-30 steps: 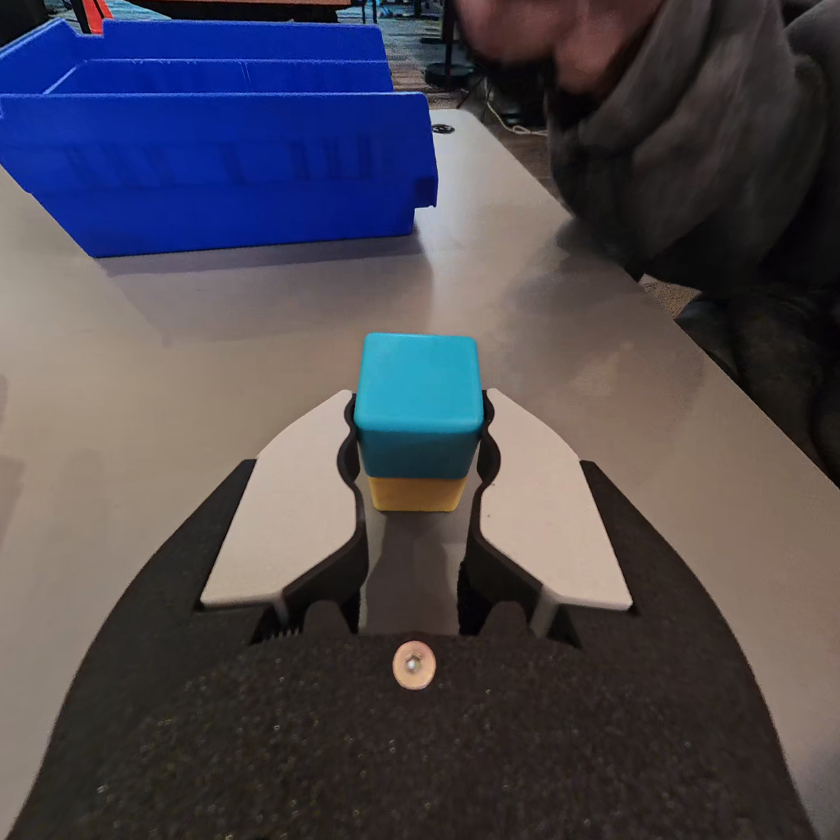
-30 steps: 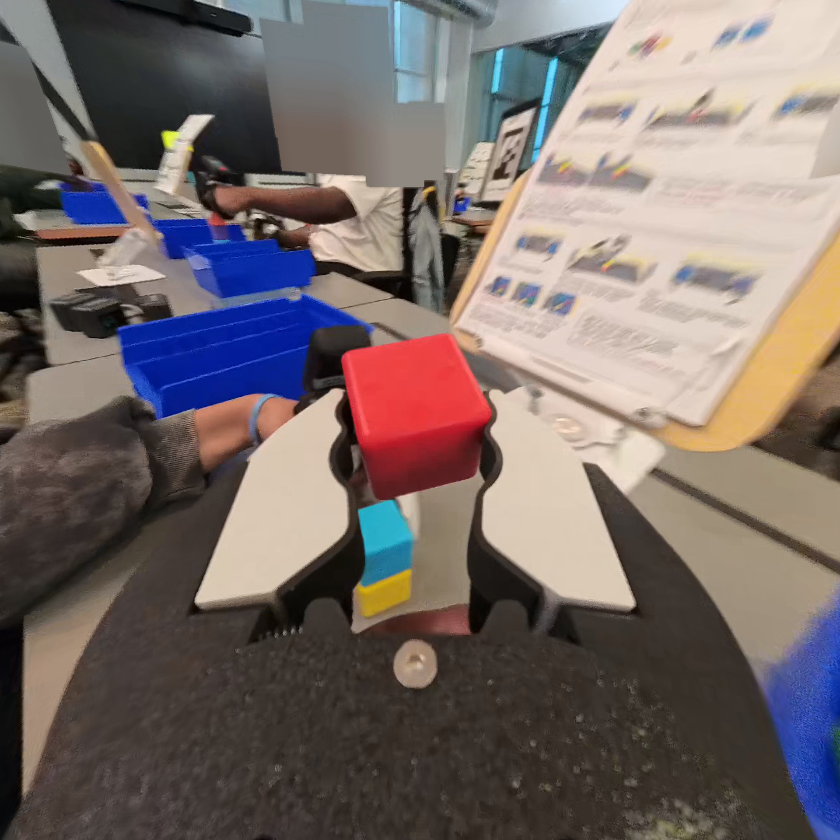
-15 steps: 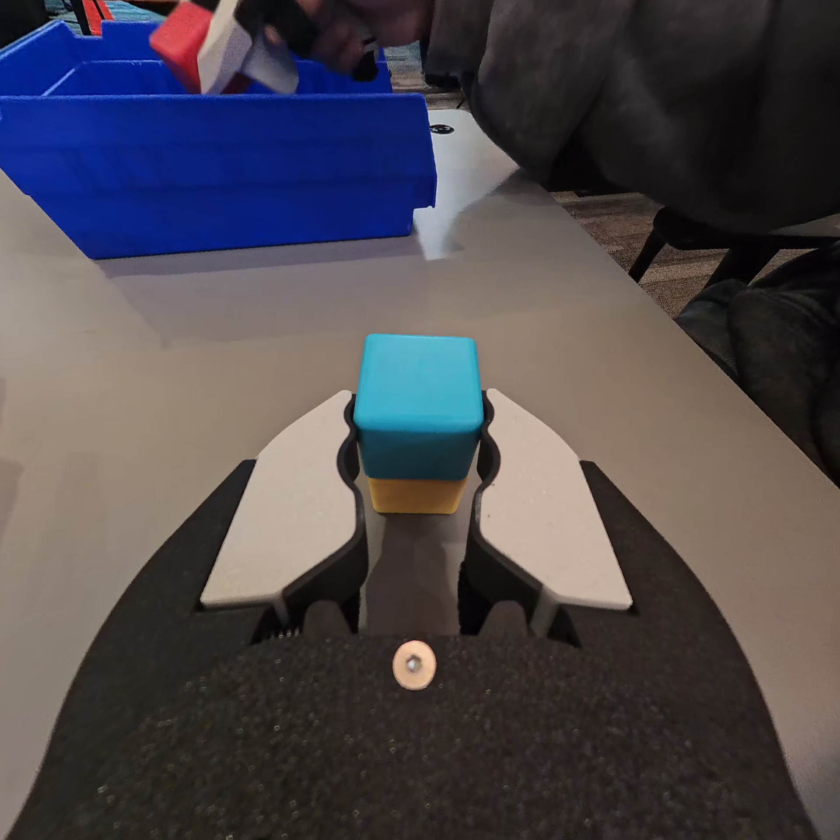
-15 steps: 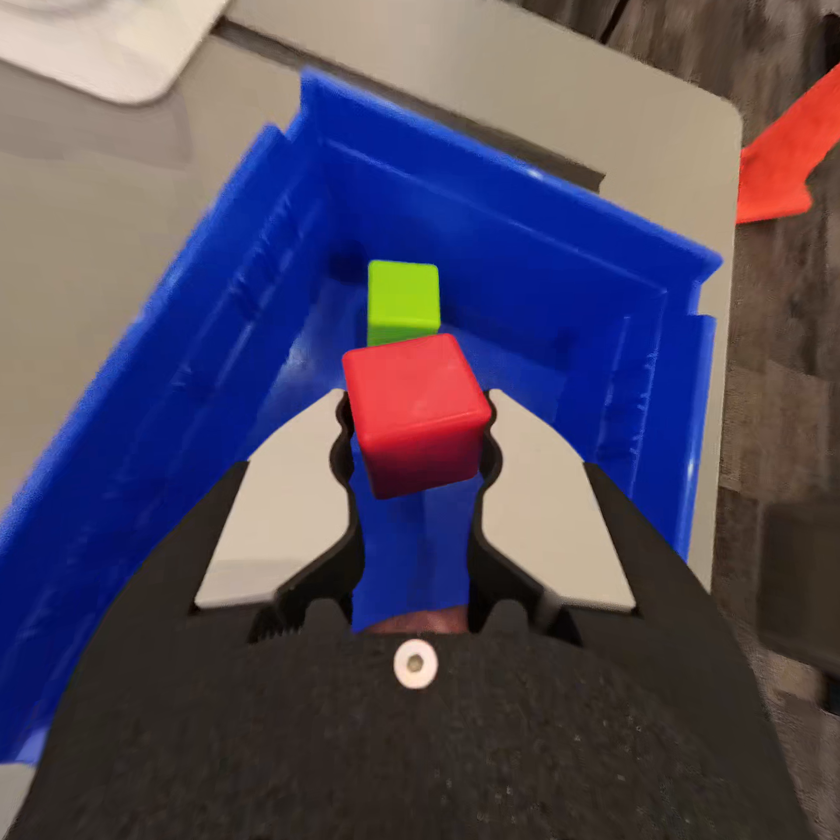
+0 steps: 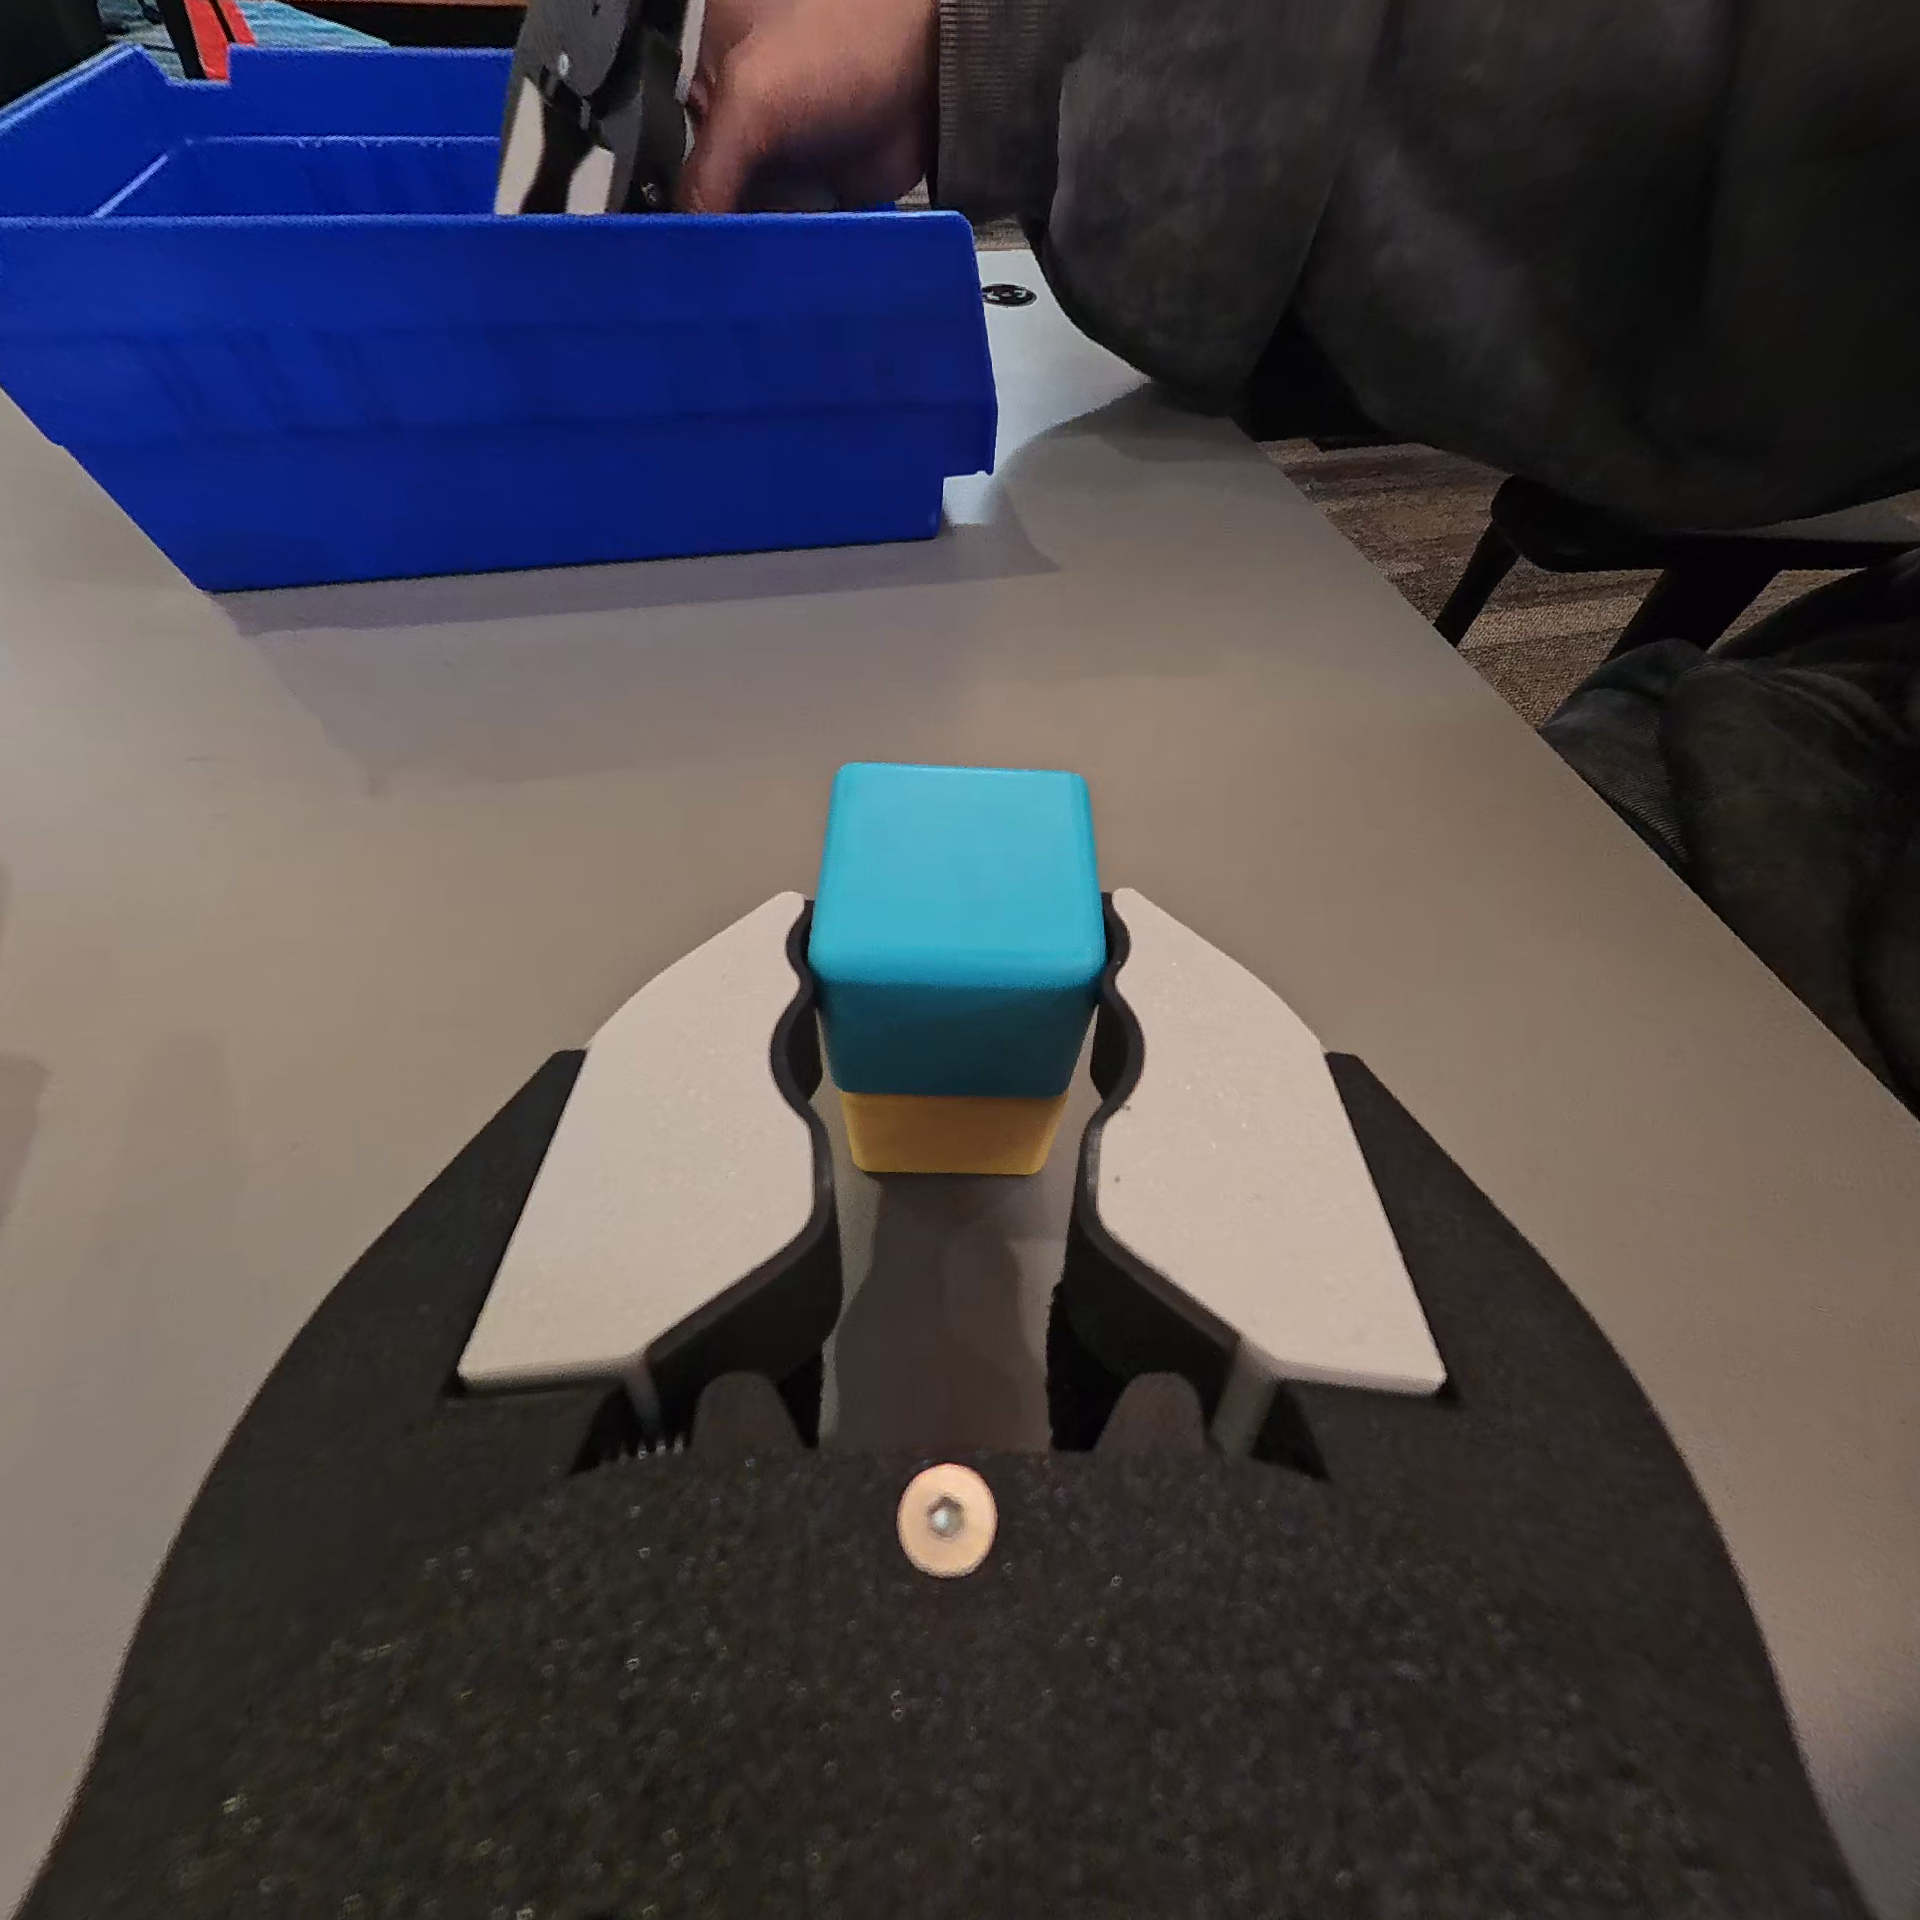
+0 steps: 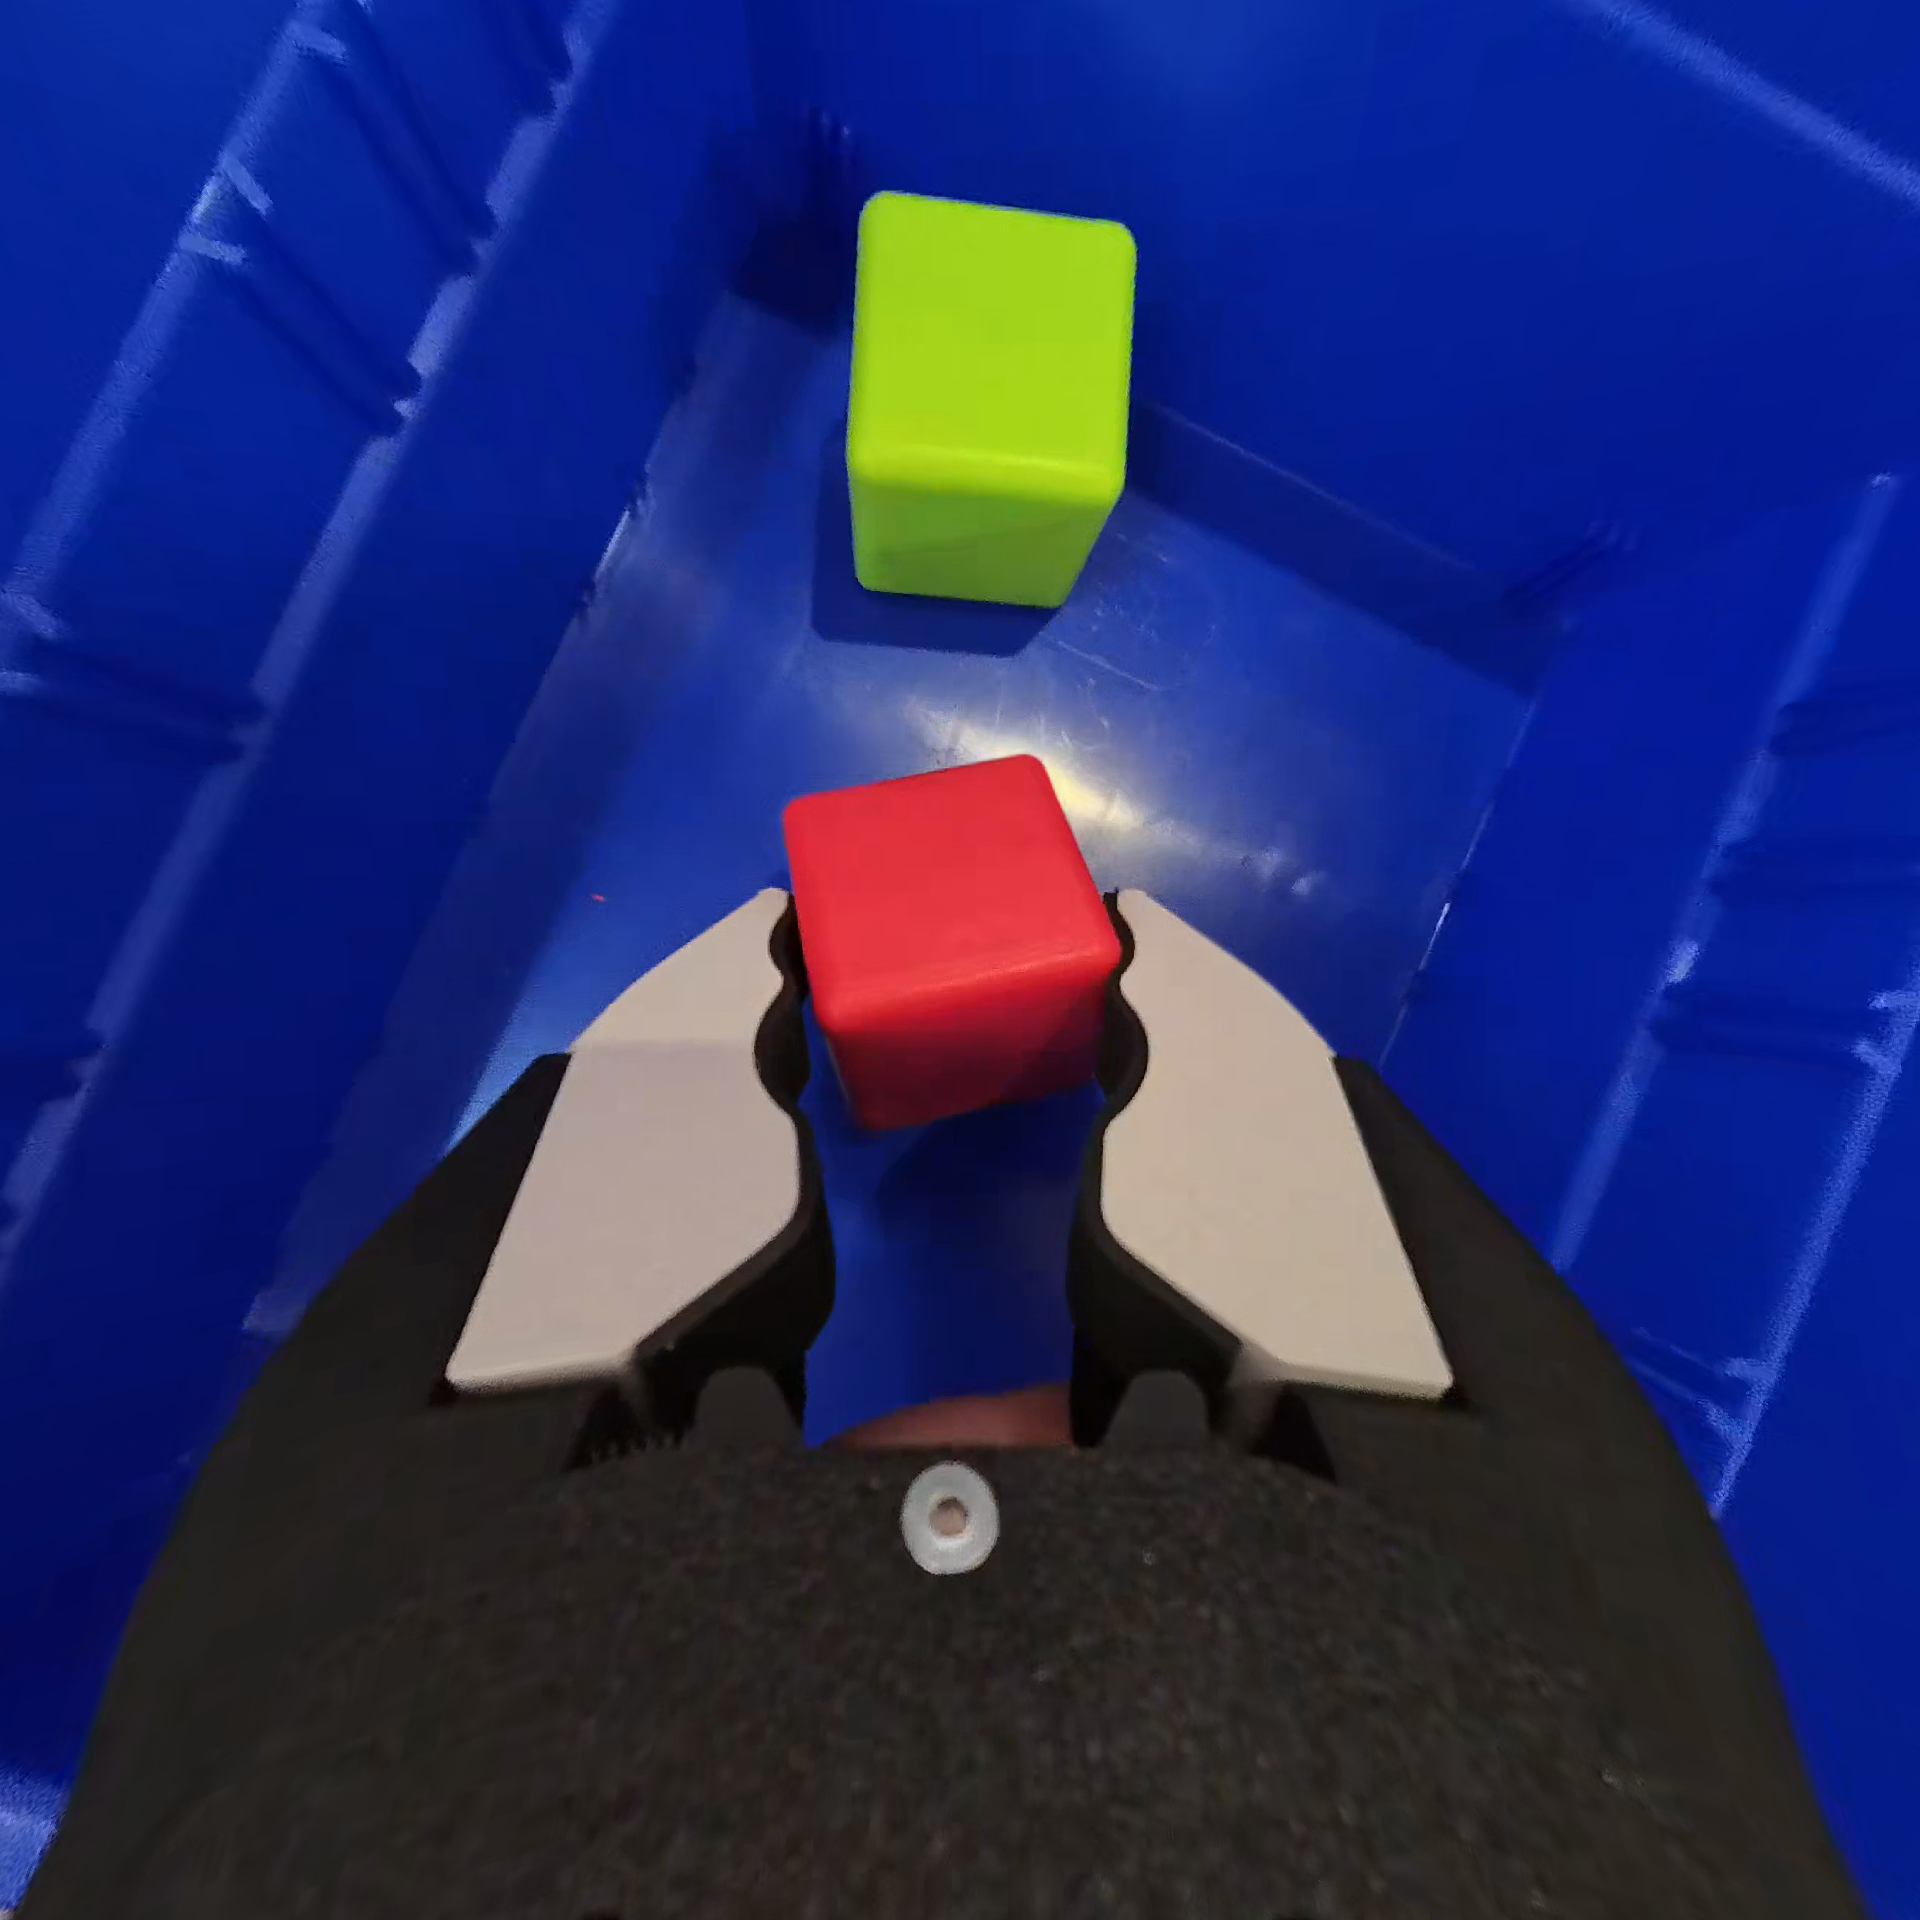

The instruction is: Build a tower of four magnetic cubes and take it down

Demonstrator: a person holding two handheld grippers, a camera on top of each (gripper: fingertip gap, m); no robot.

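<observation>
Two grippers (image 5: 954, 971) (image 6: 951, 966), cubes (image 5: 954, 935) (image 6: 948, 935) clamped

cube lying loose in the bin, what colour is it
Lime green; the right wrist view shows it best, on the floor of the blue bin.

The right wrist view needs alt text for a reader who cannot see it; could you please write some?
The right tool grips a red cube between its fingers, inside a blue bin. A lime-green cube sits on the bin floor farther ahead, apart from the red one.
</observation>
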